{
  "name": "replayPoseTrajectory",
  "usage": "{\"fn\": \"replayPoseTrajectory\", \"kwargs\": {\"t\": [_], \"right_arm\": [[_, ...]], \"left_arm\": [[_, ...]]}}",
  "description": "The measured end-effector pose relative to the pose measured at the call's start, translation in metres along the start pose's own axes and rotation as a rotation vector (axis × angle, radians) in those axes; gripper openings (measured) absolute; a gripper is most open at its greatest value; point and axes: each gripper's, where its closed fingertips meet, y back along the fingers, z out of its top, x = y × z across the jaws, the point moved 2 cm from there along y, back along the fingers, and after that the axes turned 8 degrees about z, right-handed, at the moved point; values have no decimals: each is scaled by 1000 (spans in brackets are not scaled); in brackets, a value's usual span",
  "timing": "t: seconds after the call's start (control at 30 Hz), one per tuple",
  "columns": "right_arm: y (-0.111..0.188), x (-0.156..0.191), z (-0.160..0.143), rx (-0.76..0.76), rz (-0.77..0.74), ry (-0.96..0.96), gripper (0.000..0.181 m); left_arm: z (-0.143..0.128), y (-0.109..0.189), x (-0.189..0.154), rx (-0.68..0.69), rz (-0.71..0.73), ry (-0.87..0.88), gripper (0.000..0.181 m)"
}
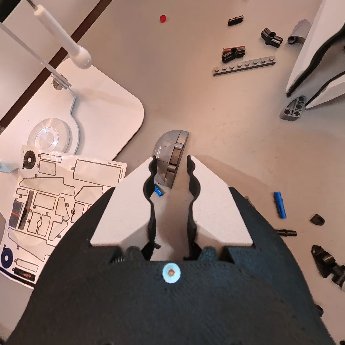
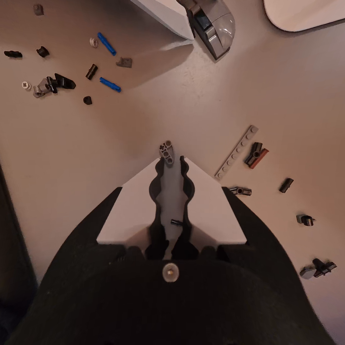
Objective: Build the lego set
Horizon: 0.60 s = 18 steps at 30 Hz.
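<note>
In the left wrist view my left gripper (image 1: 171, 157) is open around a grey curved lego assembly (image 1: 170, 155) standing on the table. The left fingertip touches it and the right fingertip is a little apart. A blue pin (image 1: 158, 191) sticks out at its near end. In the right wrist view my right gripper (image 2: 171, 158) is open a narrow way, with a small grey technic beam (image 2: 167, 153) lying on the table between its tips. The same beam (image 1: 295, 108) shows in the left wrist view under the right gripper's white fingers (image 1: 317, 65). The assembly (image 2: 214, 31) shows far off in the right wrist view.
Loose parts lie around: a long grey plate (image 1: 244, 65), black connectors (image 1: 233, 53), a red stud (image 1: 163, 18), blue pins (image 1: 280, 204) (image 2: 110, 84), and small black and grey pieces (image 2: 54, 84). A sticker sheet (image 1: 46, 205) and a white stand base (image 1: 102, 112) lie to the left. The grippers' ends are close to 12 cm from one another. To reach the long grey plate (image 1: 244, 65) in a straight line is about 5 cm for my right fingers, about 12 cm for my left. It is also in sight in the right wrist view (image 2: 234, 154).
</note>
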Motion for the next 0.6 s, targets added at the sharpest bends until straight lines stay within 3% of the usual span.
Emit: {"fn": "replayPoseTrajectory", "kwargs": {"t": [0.6], "right_arm": [[-8,25,-2,61,118,26,13]], "left_arm": [[0,0,-2,2,-9,-2,30]]}}
